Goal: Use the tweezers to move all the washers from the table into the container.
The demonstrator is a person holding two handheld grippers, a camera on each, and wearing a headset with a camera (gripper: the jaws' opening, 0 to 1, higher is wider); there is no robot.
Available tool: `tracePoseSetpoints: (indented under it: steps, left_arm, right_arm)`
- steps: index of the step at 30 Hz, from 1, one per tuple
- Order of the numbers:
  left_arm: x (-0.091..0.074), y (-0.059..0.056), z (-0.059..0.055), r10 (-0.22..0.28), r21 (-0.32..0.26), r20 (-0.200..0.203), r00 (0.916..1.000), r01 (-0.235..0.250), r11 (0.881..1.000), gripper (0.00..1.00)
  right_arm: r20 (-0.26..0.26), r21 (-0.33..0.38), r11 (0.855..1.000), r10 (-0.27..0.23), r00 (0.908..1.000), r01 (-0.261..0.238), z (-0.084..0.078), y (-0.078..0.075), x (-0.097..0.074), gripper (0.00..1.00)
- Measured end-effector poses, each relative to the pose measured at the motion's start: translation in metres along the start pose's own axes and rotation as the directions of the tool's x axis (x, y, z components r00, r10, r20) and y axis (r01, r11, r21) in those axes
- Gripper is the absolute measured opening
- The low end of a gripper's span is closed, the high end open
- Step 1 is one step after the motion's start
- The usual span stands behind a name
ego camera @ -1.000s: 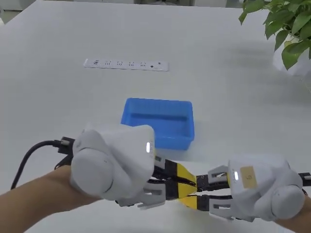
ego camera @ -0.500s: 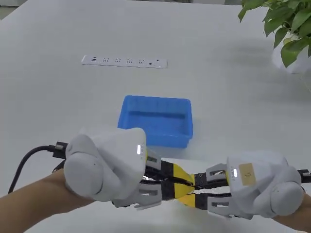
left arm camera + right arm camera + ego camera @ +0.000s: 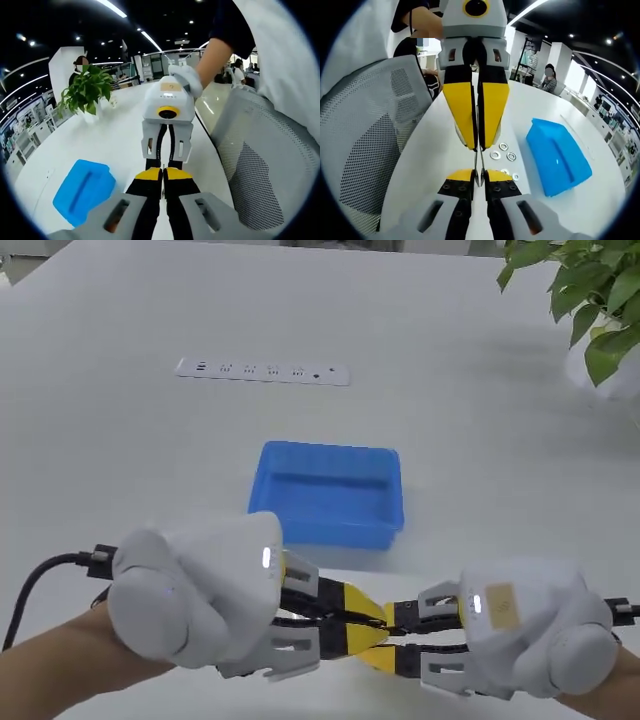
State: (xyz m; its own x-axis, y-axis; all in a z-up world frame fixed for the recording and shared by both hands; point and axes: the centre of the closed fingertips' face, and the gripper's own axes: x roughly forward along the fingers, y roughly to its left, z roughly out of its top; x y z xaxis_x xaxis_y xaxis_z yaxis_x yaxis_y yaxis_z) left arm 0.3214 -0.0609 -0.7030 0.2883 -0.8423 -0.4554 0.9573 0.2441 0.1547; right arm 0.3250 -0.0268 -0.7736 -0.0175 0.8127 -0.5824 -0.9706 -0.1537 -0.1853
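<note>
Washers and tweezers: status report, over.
Left gripper and right gripper shut on tweezers, tip to tip. Washers on table; container looks empty. Nothing blocking.

The left gripper [image 3: 378, 622] and right gripper [image 3: 392, 638] meet tip to tip over the near edge of the table [image 3: 120, 460], both clamped on the thin tweezers [image 3: 477, 167], so nothing passes between them. Just beyond lie washers [image 3: 511, 156], then the blue container [image 3: 330, 525], with bare tabletop to its left and right. A power strip [image 3: 262, 371] lies far left, plant [image 3: 590, 300] leaves overhang far right, and a mesh chair [image 3: 375, 130] stands behind the near edge.
</note>
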Motion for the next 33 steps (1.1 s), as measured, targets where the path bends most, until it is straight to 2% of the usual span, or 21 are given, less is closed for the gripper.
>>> tracePoseSetpoints:
  steps: [6, 11, 18, 23, 33]
  left_arm:
    - [-0.009, 0.0, -0.001, 0.015, -0.01, 0.002, 0.9999, -0.015, 1.0, 0.05]
    - [-0.017, 0.005, -0.001, 0.048, -0.055, 0.024, 0.9986, -0.047, 0.997, 0.05]
    - [-0.03, 0.009, -0.007, 0.077, -0.058, 0.012, 0.9969, -0.076, 0.995, 0.05]
    - [-0.04, 0.016, -0.011, 0.105, -0.06, 0.003, 0.9944, -0.105, 0.993, 0.05]
    - [-0.05, 0.031, -0.018, 0.139, -0.059, -0.016, 0.9902, -0.14, 0.988, 0.05]
  right_arm:
    - [0.003, 0.005, 1.0, -0.002, 1.0, 0.002, 0.006, 0.001, 0.003, 0.11]
    - [-0.008, 0.015, 1.0, -0.017, 0.9998, 0.017, 0.005, -0.001, 0.006, 0.15]
    - [-0.018, 0.027, 0.998, -0.05, 0.9986, 0.05, 0.004, -0.008, 0.005, 0.19]
    - [-0.015, 0.074, 0.995, -0.066, 0.9977, 0.067, 0.001, -0.012, 0.004, 0.23]
    - [-0.035, 0.078, 0.995, -0.063, 0.9974, 0.066, -0.007, -0.006, 0.005, 0.33]
